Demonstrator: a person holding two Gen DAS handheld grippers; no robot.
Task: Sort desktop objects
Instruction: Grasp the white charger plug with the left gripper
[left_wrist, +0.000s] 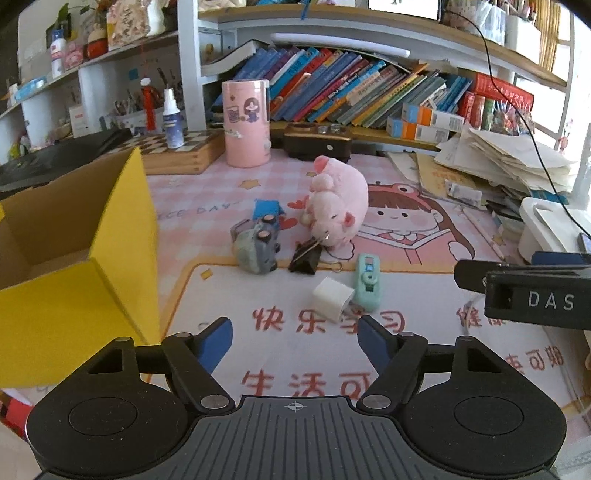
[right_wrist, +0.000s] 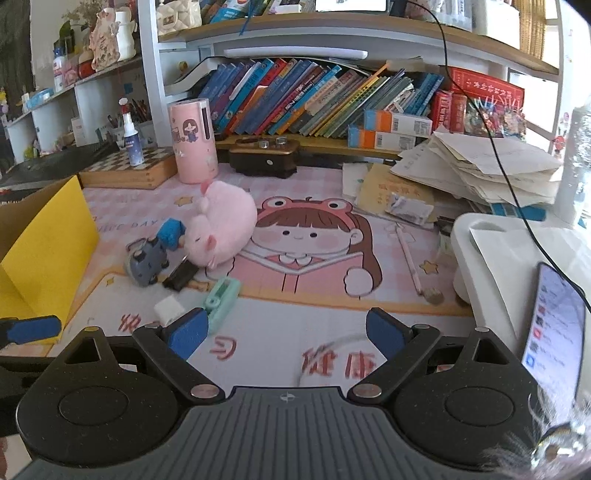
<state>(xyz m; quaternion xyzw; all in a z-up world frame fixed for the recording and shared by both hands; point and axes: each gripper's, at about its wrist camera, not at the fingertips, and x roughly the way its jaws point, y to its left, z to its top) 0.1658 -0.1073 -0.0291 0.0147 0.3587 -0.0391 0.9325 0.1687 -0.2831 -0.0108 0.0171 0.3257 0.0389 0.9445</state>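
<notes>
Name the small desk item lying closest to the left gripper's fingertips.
The white cube charger: it lies nearest the left gripper, ahead of the mint correction tape, black binder clip and grey toy.

- Your worktop (left_wrist: 424, 295) is covered by a pink cartoon mat printed with a girl in a frog hat and red Chinese characters.
- Behind it you have a white shelf unit (left_wrist: 186, 66) with wooden boards; the lower shelf holds a leaning row of books (left_wrist: 332, 88).
- To your left, side shelves (right_wrist: 55, 96) carry bottles and small ornaments.
- To your right lies a stack of loose papers (right_wrist: 487, 166).
- Bright daylight comes in from the right edge (left_wrist: 576, 92).
</notes>
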